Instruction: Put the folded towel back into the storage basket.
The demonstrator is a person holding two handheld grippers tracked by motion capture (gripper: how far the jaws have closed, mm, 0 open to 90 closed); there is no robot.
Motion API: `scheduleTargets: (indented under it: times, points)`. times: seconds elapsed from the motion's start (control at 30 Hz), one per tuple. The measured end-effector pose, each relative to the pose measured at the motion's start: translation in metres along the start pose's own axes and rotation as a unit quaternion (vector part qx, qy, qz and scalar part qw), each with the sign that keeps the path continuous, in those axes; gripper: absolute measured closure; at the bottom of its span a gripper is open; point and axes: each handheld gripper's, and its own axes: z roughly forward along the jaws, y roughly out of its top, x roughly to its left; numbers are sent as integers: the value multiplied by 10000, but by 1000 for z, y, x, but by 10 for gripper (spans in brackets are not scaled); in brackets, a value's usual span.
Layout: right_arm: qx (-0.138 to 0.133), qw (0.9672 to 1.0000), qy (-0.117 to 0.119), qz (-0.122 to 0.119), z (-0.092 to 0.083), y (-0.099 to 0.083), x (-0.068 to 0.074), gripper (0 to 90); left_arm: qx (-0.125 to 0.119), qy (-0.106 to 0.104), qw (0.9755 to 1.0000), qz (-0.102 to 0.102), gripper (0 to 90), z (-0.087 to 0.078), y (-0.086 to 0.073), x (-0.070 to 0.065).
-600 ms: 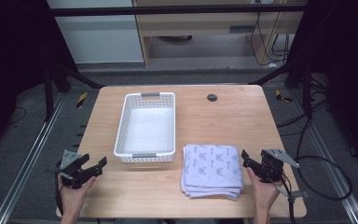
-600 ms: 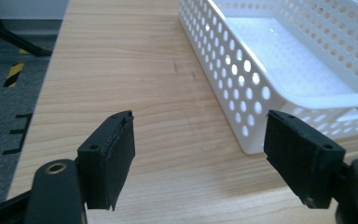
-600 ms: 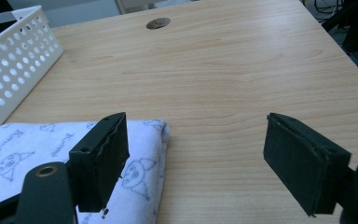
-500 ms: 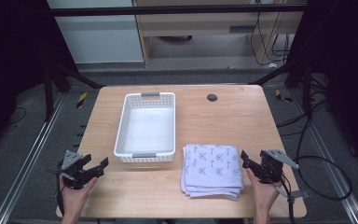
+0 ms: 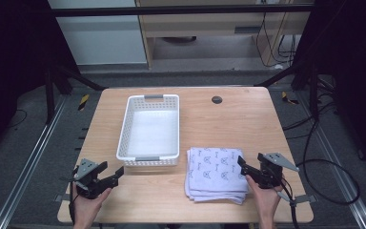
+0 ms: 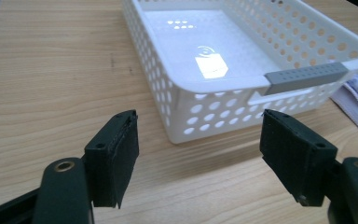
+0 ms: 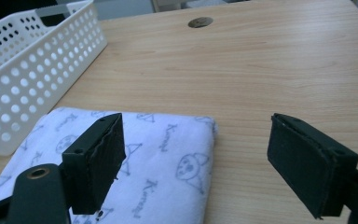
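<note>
Folded towel stack (image 5: pixel 217 174) (pale lilac, printed with small cat faces) lies flat on the bench (image 5: pixel 228 124), at 4 o'clock from the white basket (image 5: pixel 150 131). Right gripper (image 5: pixel 246 166), jaws apart, sits at the stack's 3 o'clock edge. Left gripper (image 5: pixel 114 174), jaws apart, holds nothing.

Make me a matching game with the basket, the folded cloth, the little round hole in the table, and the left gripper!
Things:
1. basket
2. folded cloth
3. round hole
4. left gripper

Descriptions:
A. dark spot near the table's far edge
B. white with many small holes, empty
C. open, over bare wood
D. pale with little printed drawings, beside the basket

Pairs: 1-B, 2-D, 3-A, 4-C
</note>
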Motion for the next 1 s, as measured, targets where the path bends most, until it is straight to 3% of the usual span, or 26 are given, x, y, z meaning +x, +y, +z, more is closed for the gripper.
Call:
scheduleTargets:
  times: [0.47, 0.7, 1.0]
  points:
    - [-178, 9998, 69, 5, -2, 9, 4, 200, -7, -416, 9986, 329, 298, 7, 3, -39]
    - [-81, 9998, 155, -40, 0, 13, 6, 204, -7, -697, 9956, 629, 306, 12, 9, -63]
    - [19, 9995, 300, -76, 0, 20, 8, 234, -64, -910, 9930, 743, 322, 14, 19, -82]
